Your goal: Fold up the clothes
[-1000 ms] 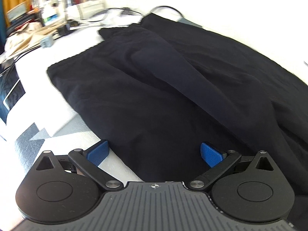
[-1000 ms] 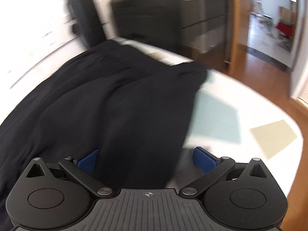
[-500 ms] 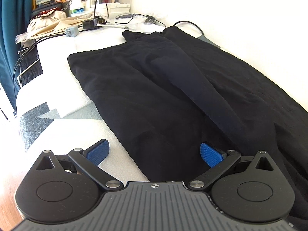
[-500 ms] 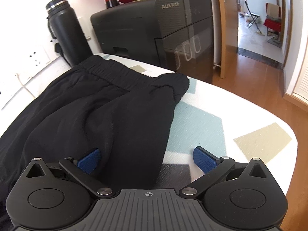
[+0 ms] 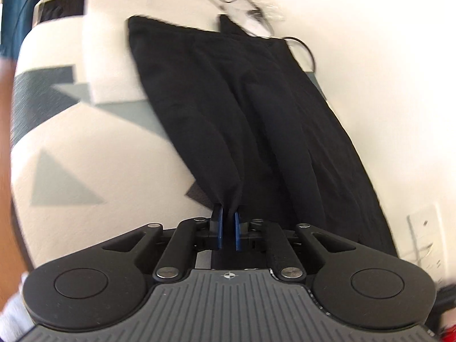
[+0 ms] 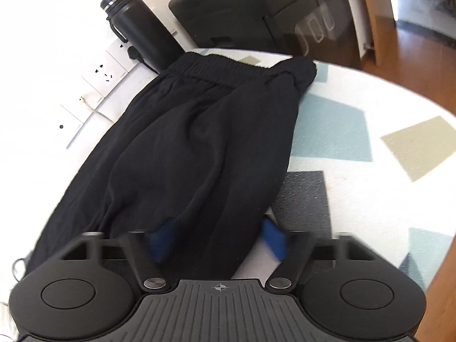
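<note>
The left wrist view is smeared by motion, so the clutter at the far end of the desk (image 5: 94, 176) reads only as a tangle of cables (image 5: 299, 48) and pale shapes. The right gripper's (image 6: 219, 239) blue pads (image 6: 273, 236) are blurred too: its jaws are closing, with a fold of black cloth between them, the left pad half sunk in the fabric.

The black trousers (image 6: 199, 142) lie lengthwise on the desk against the white wall, elastic waistband (image 6: 216, 69) at the far end of the right view, leg hems far off in the left view. The left gripper (image 5: 227, 232) is pressed together on a bunched edge of the cloth, which rises in a taut ridge to its pads.

A black vacuum flask (image 6: 136, 25) stands beside the waistband, before wall sockets (image 6: 99, 74) with a plug in one. Beyond sits a black cabinet (image 6: 270, 14); the lettering on its top edge is cut off, perhaps "AUX". Red bottles on it are cropped. The desk cover is white with grey, blue-green and tan shapes. A doorway and wooden floor (image 6: 421, 42) show at right.
</note>
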Demonstrator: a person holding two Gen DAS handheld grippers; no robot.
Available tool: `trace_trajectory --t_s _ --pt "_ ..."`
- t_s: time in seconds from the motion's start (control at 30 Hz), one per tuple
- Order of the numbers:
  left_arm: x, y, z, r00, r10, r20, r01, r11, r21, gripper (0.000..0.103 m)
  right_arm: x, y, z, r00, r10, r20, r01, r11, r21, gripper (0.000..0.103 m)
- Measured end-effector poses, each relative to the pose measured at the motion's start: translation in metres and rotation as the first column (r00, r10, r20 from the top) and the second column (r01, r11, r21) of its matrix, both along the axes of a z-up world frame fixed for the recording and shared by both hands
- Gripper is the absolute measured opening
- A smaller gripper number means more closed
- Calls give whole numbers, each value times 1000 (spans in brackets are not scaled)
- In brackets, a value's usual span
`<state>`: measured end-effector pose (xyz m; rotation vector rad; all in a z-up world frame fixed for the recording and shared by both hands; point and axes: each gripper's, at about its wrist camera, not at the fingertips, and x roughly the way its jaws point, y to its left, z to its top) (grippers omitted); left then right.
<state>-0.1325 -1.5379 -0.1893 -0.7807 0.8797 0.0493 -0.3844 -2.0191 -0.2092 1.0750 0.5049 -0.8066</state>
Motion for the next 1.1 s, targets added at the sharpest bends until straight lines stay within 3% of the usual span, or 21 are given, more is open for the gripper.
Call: trace_trajectory --t_s 0.03,0.07,0.13,0.3,0.57,0.63,0.77,0.87,0.93,1.0,1.1 --pt "-2 4 4 1000 4 9 -4 1000 -19 7 -2 -5 -1 1000 -16 14 16 1000 22 23" --pt "-4 7 9 1000 1 22 0 999 -34 7 -4 -9 -1 999 -35 27 34 999 42 7" --pt "-10 10 23 997 -25 68 28 998 -47 7 -9 -14 3 997 -34 70 31 999 44 8" --pt "-32 17 70 975 -76 210 94 992 -79 7 -18 1 44 991 14 130 2 993 -117 7" --pt "-63 18 138 886 -188 423 202 979 12 7 -55 9 109 976 10 218 42 972 -233 2" --pt "-71 15 146 865 -206 457 210 977 43 7 -66 12 122 972 16 234 47 964 -261 2" --pt "-80 14 155 846 -217 486 217 975 57 6 -89 16 137 966 21 257 52 960 -275 2" --pt "-83 16 150 855 -210 474 210 976 53 6 -88 11 125 969 54 243 8 969 -248 3" --pt "-82 19 147 871 -189 454 195 980 35 6 -84 7 108 969 83 231 -41 983 -179 9" --pt "-81 21 146 880 -175 442 178 983 35 6 -83 5 87 978 57 198 -48 998 -48 47" --pt "-79 25 152 876 -172 450 161 985 64 6 -92 4 54 986 -55 154 31 988 153 59"
